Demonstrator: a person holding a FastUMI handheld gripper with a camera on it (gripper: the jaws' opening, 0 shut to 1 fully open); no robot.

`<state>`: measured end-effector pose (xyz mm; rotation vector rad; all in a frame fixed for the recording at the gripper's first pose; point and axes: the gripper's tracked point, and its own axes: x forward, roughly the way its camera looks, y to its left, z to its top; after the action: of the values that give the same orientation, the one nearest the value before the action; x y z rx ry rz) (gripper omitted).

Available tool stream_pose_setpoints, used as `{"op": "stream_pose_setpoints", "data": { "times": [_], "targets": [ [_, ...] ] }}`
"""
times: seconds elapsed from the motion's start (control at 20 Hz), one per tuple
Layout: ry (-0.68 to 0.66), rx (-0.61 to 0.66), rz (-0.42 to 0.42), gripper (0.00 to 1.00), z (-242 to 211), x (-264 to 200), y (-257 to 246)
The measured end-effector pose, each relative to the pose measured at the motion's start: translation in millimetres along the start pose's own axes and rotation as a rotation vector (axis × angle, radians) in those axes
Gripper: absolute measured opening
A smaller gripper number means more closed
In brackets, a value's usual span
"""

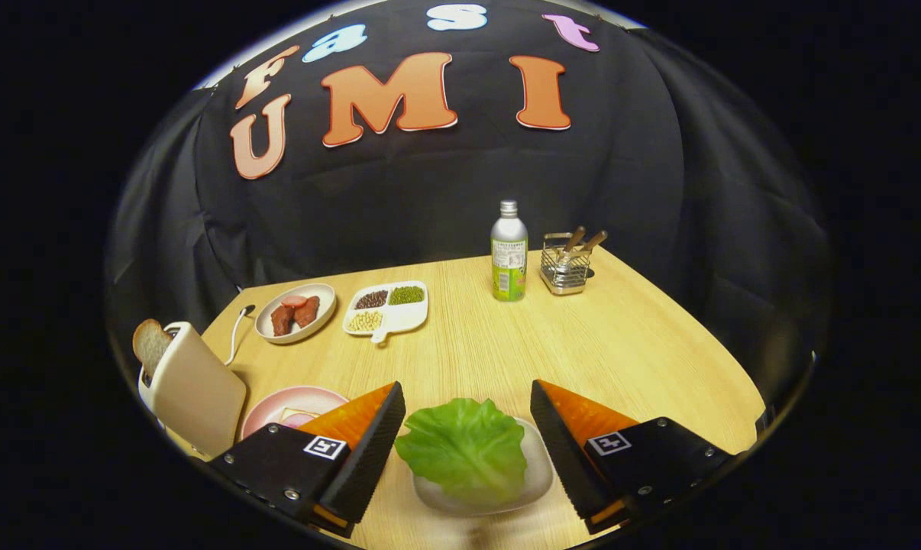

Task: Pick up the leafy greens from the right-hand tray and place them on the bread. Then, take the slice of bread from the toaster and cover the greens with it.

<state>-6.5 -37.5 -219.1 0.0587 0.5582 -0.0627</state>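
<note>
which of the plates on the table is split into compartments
The white divided dish, beyond the open fingers, beside the sausage plate. It holds separate sections of beans and grains; the sausage plate, pink plate and lettuce plate are undivided.
</note>
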Motion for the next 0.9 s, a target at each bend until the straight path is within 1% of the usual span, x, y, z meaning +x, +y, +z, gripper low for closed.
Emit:
{"op": "stream_pose_setpoints", "data": {
  "times": [0.45, 0.9],
  "targets": [
    [0.123, -0.105, 0.018, 0.99, -46.3, 15.0, -0.7],
    [0.219, -0.158, 0.035, 0.99, -82.6, 21.5, -1.2]
  ]
}}
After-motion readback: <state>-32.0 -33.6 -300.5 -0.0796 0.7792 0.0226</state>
